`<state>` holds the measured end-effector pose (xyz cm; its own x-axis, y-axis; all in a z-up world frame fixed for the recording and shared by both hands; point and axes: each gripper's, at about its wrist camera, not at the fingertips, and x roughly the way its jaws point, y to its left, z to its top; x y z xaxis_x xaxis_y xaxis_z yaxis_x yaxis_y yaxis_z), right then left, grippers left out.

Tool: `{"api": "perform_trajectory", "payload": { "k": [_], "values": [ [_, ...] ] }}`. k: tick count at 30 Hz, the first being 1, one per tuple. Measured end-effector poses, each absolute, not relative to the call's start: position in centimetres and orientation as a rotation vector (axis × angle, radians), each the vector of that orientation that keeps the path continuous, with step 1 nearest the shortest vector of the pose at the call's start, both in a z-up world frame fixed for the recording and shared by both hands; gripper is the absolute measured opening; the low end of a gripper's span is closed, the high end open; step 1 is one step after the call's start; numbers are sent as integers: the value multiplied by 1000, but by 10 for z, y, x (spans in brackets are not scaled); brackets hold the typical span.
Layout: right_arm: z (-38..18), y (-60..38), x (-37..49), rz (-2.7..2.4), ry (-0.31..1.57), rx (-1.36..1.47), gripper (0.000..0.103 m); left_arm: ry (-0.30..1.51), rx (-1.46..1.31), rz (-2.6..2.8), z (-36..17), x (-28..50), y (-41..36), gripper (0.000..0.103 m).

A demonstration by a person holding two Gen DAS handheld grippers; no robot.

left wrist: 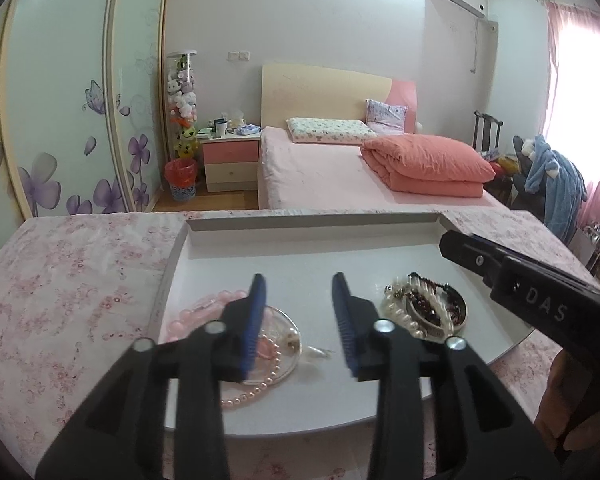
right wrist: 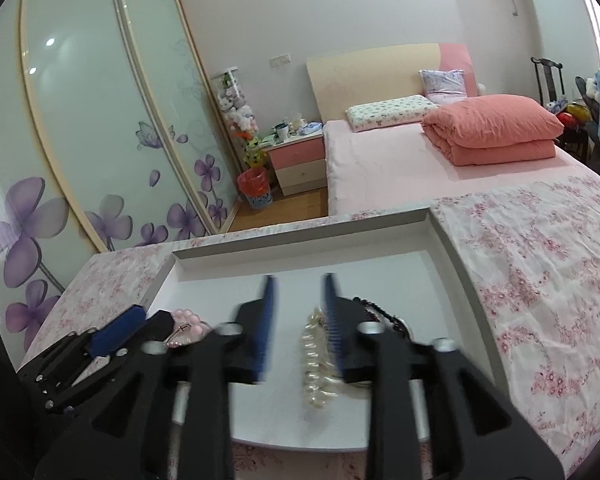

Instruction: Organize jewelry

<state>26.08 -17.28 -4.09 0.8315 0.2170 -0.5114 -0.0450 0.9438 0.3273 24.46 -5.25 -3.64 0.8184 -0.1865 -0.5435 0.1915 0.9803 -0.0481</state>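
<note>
A white tray (left wrist: 300, 248) lies on a floral cloth. On its left a clear glass dish (left wrist: 288, 344) holds a small pink pearl string (left wrist: 256, 390), with a pink bead bracelet (left wrist: 198, 308) beside it. On its right a small dark dish (left wrist: 456, 312) holds white pearls (left wrist: 404, 316) and a dark red bead string (left wrist: 424, 304). My left gripper (left wrist: 300, 292) is open and empty above the tray's middle. My right gripper (right wrist: 298, 292) is open and blurred, just above the white pearls (right wrist: 316, 364); its body shows at the right of the left wrist view (left wrist: 540, 292).
The floral cloth (right wrist: 540, 280) covers the surface around the tray. Behind it are a bed (left wrist: 320, 172) with a folded orange quilt (left wrist: 428, 164), a nightstand (left wrist: 230, 160), a red bin (left wrist: 181, 178) and a wardrobe with flower-printed doors (right wrist: 100, 120).
</note>
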Motion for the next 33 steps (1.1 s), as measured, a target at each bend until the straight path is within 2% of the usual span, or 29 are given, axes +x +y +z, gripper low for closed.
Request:
{"api": "perform_trajectory", "payload": {
  "k": [4, 23, 31, 33],
  "values": [
    [-38, -180, 255, 125, 560, 324, 40, 567, -15, -176, -30, 244, -40, 44],
    [2, -178, 209, 134, 481, 294, 40, 508, -18, -122, 10, 199, -20, 44],
    [20, -178, 163, 154, 443, 266, 40, 457, -22, -113, 33, 148, -4, 51],
    [19, -178, 150, 161, 441, 263, 43, 453, -25, -115, 35, 136, -1, 53]
  ]
}}
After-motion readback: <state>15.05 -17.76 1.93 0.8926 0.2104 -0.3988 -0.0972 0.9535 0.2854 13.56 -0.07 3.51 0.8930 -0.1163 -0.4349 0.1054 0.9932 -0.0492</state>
